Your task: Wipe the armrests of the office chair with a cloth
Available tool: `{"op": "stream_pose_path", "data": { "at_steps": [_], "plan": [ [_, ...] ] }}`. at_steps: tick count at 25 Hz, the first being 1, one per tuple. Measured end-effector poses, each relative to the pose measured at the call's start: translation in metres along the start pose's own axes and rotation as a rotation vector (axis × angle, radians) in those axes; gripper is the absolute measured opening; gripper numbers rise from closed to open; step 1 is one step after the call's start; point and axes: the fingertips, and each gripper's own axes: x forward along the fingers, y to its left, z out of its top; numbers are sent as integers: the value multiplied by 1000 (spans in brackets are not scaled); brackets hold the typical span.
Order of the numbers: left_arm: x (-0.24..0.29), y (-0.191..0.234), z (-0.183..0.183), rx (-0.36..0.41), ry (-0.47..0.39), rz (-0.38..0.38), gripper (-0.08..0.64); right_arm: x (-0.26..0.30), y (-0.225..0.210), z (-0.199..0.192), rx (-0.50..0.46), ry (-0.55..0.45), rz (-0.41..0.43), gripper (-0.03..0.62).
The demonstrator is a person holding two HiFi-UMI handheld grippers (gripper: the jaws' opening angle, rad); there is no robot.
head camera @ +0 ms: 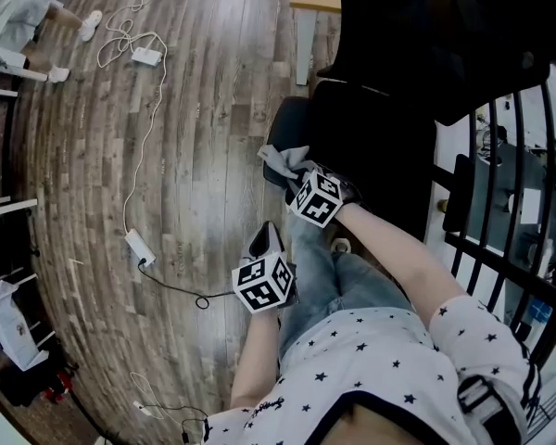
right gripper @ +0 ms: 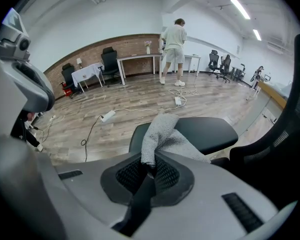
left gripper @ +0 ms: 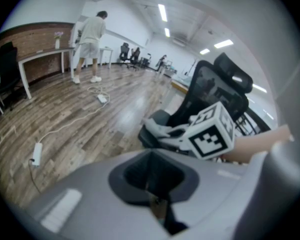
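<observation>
The black office chair (head camera: 389, 82) stands at the upper right of the head view, its left armrest (head camera: 285, 130) pointing toward me. My right gripper (head camera: 297, 176) is shut on a grey cloth (head camera: 284, 159), which lies on the near end of that armrest. In the right gripper view the cloth (right gripper: 161, 132) rises from between the jaws and drapes over the armrest pad (right gripper: 205, 134). My left gripper (head camera: 264, 238) hangs lower and to the left over the floor, shut and holding nothing. Its own view shows the right gripper's marker cube (left gripper: 213, 133) and the cloth (left gripper: 159, 128).
White power strips (head camera: 137, 246) and cables (head camera: 148, 109) lie across the wood floor on the left. A desk leg (head camera: 303, 44) stands behind the chair. A black metal rack (head camera: 524, 184) runs along the right. A person (right gripper: 174, 46) stands at a far table.
</observation>
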Motion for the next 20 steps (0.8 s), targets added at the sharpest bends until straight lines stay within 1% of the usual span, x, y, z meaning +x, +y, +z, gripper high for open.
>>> {"op": "stream_pose_path", "data": {
  "at_steps": [9,14,20],
  "plan": [
    [-9,-2,-6,-3,-13,10,3,-1,27,-7,-43,2,39,28],
    [-14,-2,-8,-5,-21,13,3,0,45,-10,-78,20,90,28],
    [-19,-3,-2,10,-38,13,3,-7,48,-10,-65,4,77,28]
  ]
}}
